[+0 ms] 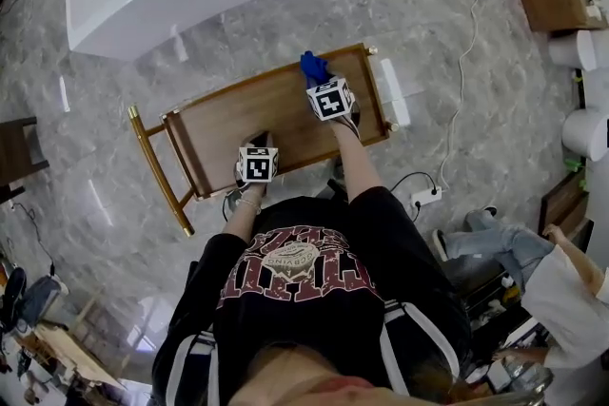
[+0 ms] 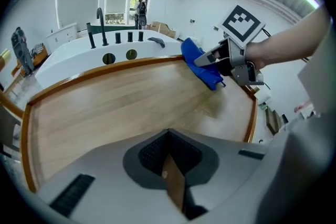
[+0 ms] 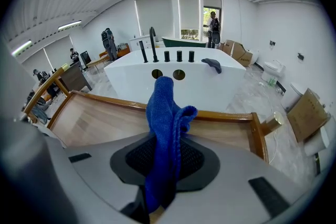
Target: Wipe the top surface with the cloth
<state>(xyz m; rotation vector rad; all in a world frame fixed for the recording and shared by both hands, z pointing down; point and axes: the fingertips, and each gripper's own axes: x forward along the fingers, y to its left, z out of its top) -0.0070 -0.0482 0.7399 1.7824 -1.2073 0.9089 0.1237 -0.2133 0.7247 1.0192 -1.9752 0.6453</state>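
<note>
Right tongs (image 3: 160, 178) clenched on blue cloth (image 3: 164, 123), near worktop (image 3: 100, 118) far right edge. Left tongs (image 2: 170, 165) closed, empty, at near edge. We would press cloth flat and sweep in overlapping strokes.

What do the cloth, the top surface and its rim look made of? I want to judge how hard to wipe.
Cloth: blue, probably microfibre or terry, going by its fuzzy pile and soft folds.
Top surface: pale wood or wood-look laminate with visible grain and a slight sheen; I cannot tell which.
Rim: darker brown wood, apparently varnished, as it looks glossy.
</note>
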